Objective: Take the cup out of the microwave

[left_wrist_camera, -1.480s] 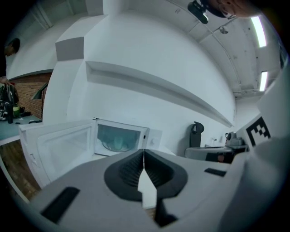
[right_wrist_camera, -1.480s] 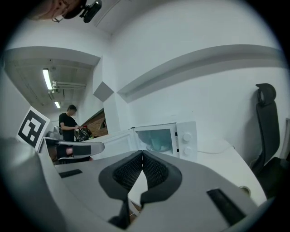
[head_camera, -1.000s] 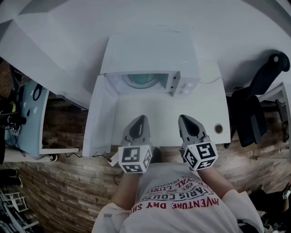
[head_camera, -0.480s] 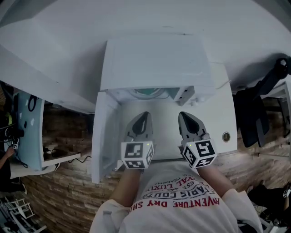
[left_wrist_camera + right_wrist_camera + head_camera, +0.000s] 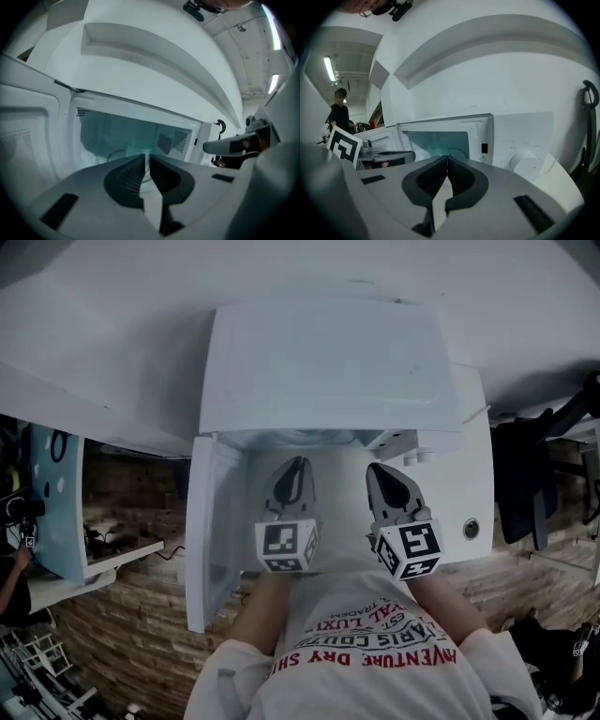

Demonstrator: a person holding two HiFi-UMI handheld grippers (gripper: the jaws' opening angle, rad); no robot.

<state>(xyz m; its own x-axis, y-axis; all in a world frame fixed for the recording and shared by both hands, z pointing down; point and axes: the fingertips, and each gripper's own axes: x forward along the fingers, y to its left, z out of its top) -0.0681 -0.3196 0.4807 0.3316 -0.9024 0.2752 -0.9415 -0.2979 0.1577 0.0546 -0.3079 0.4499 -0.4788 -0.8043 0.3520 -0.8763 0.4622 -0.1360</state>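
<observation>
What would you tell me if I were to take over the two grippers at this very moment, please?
Left gripper: shut, empty, pointing into the open microwave.
Right gripper: shut, empty, alongside it, also facing the opening.
Cup: faintly visible inside the microwave, untouched.
Done: door is swung open to the left.
Left to do: open one gripper, reach in, close on the cup and bring it out.

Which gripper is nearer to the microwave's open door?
Left. The left gripper is next to the open door, which swings out on its side; the right gripper is on the far side of the left one, farther from the door.
</observation>
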